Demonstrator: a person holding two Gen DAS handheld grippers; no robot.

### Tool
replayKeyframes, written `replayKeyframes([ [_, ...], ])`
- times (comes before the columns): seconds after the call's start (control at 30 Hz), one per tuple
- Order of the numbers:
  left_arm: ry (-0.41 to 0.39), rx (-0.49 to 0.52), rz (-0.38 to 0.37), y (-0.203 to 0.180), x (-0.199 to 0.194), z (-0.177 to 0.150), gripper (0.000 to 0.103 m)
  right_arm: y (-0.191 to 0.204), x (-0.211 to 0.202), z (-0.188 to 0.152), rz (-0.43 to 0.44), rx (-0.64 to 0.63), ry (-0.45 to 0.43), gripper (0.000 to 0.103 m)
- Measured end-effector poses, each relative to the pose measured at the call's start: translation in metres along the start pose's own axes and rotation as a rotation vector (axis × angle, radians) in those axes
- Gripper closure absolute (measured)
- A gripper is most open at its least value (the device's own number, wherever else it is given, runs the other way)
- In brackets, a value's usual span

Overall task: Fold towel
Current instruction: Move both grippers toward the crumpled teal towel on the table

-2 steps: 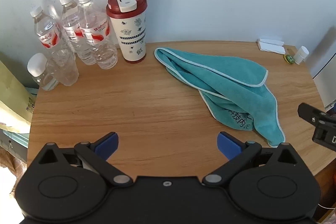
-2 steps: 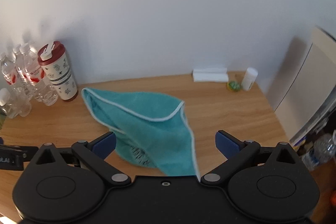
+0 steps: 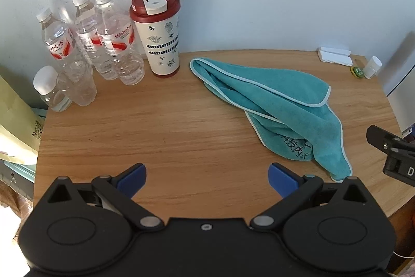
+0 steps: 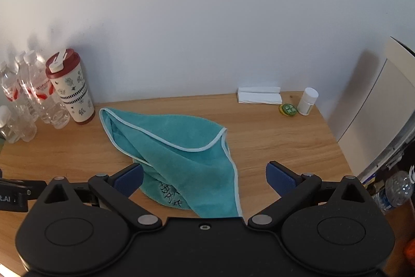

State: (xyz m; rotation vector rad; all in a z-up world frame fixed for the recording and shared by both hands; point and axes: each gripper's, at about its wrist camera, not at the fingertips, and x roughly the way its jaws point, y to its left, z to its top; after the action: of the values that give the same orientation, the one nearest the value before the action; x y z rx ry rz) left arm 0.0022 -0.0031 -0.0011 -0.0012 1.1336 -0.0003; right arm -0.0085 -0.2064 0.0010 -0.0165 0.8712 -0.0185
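A teal towel [image 3: 272,105] lay in a loose, rumpled heap on a round wooden desk [image 3: 155,126], its pale-piped edges doubled over unevenly rather than squared into a neat fold. Its long axis ran diagonally, from a far end beside a lidded tumbler [image 3: 159,35] down to a near corner at the desk's front right. The left hand-held gripper [image 3: 206,179] hovered over bare wood with its blue fingers spread wide and nothing between them; the towel lay ahead and to its right. The right hand-held gripper [image 4: 205,179], equally wide open and empty, hung almost directly over the towel's [image 4: 179,155] near corner, making it, by the look of things, the closer of the two to the cloth.

Several clear water bottles [image 3: 109,38] stood capped against the wall left of the tumbler; whether any held water could not be told. The tumbler's lid was shut, its contents hidden. At the far right sat a small white capped bottle [image 4: 307,100], a green tin [image 4: 288,109] and some folded white paper [image 4: 259,95].
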Motion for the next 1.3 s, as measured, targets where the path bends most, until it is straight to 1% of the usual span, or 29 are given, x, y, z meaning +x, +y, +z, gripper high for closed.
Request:
replayKeyframes([
  [0.27,0.031,0.011,0.032,-0.01,0.006,0.003,0.001,-0.004,0.005,0.005,0.002,-0.009,-0.003,0.001],
  [0.43,0.038,-0.01,0.028,-0.018,0.007,-0.003,0.001,-0.01,0.001,0.001,0.011,-0.014,-0.013,0.001],
  [0.53,0.047,-0.028,0.03,-0.016,0.01,-0.004,0.001,-0.016,-0.003,0.002,-0.013,-0.002,-0.032,0.001],
  [0.6,0.052,-0.034,0.027,-0.015,0.01,-0.002,0.001,-0.021,-0.004,0.001,-0.01,0.003,-0.041,0.001],
  [0.77,0.05,-0.035,0.02,-0.015,0.01,-0.001,0.001,-0.027,0.0,0.005,-0.005,-0.004,-0.029,0.001],
  [0.9,0.057,-0.04,0.018,-0.018,0.011,-0.001,0.001,-0.027,0.006,0.016,0.004,-0.011,-0.011,0.001],
  [0.97,0.058,-0.037,0.014,-0.02,0.011,0.0,0.001,-0.032,0.001,0.005,0.008,-0.004,-0.024,0.001],
  [1.1,0.067,-0.036,0.017,-0.023,0.013,0.0,0.001,-0.033,0.003,0.01,0.009,-0.002,-0.022,0.001],
  [1.17,0.073,-0.033,0.016,-0.026,0.015,0.0,0.001,-0.035,0.003,0.002,0.017,-0.002,-0.022,0.001],
  [1.3,0.081,-0.028,0.015,-0.027,0.016,-0.003,0.001,-0.034,0.004,0.0,0.026,-0.012,-0.015,0.001],
])
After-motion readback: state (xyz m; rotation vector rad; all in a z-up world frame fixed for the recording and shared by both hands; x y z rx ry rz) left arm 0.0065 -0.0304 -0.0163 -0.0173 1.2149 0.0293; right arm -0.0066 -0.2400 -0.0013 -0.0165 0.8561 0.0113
